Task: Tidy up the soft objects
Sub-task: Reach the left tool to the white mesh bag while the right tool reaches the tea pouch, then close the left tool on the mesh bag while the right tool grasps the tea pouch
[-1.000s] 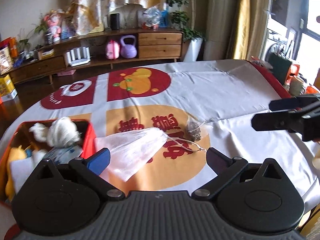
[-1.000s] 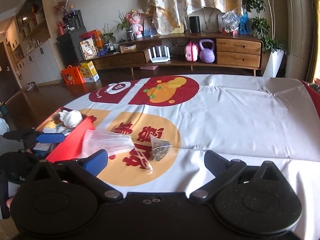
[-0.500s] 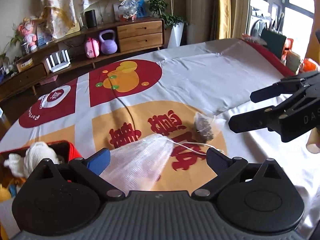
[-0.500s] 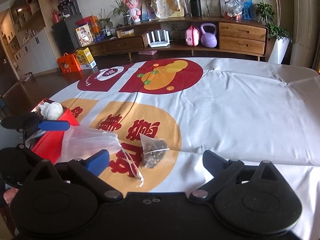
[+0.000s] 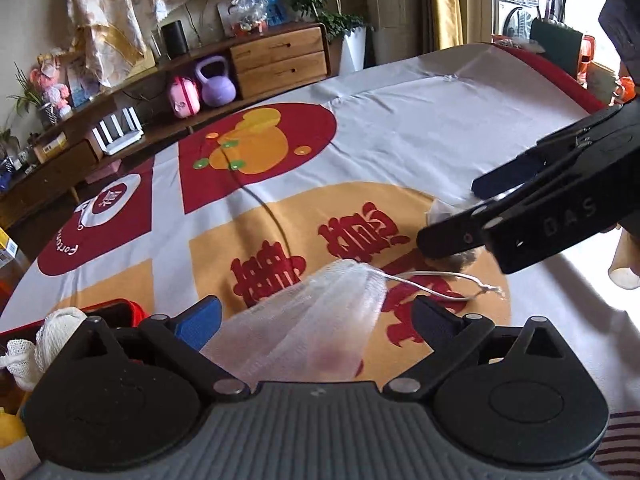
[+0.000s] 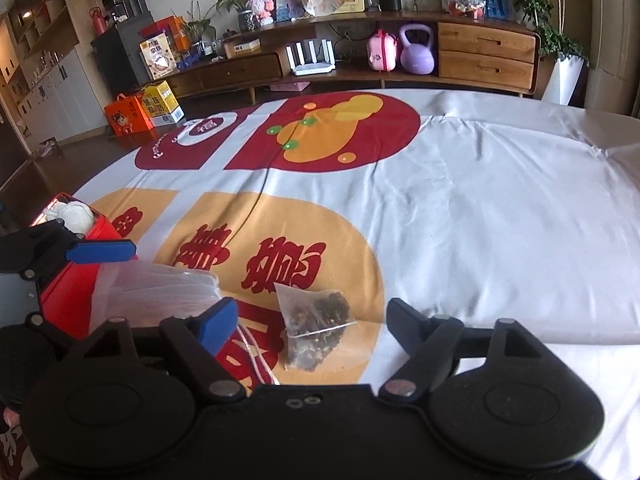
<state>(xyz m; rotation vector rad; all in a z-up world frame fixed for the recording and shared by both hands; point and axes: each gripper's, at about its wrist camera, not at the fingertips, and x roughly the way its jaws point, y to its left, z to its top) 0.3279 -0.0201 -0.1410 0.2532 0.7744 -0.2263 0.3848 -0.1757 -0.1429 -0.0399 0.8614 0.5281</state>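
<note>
Soft objects are gathered on the printed tablecloth (image 6: pixel 480 200), beside a red box (image 6: pixel 76 300) already holding white bundles. 1 mesh drawstring bag (image 5: pixel 304 336) is framed between the spread, empty fingers of the left gripper (image 5: pixel 316 312). 1 small pyramid sachet (image 6: pixel 316 332) is straddled by the right gripper (image 6: pixel 312 316), wide open, seemingly poised for pickup.

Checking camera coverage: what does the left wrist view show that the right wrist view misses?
Only left: the right hand-held gripper, open around the sachet, and the drawstring's knot. Only right: the whole herb sachet and orange boxes on the floor. Both: the mesh bag, red bin, purple kettlebell.
</note>
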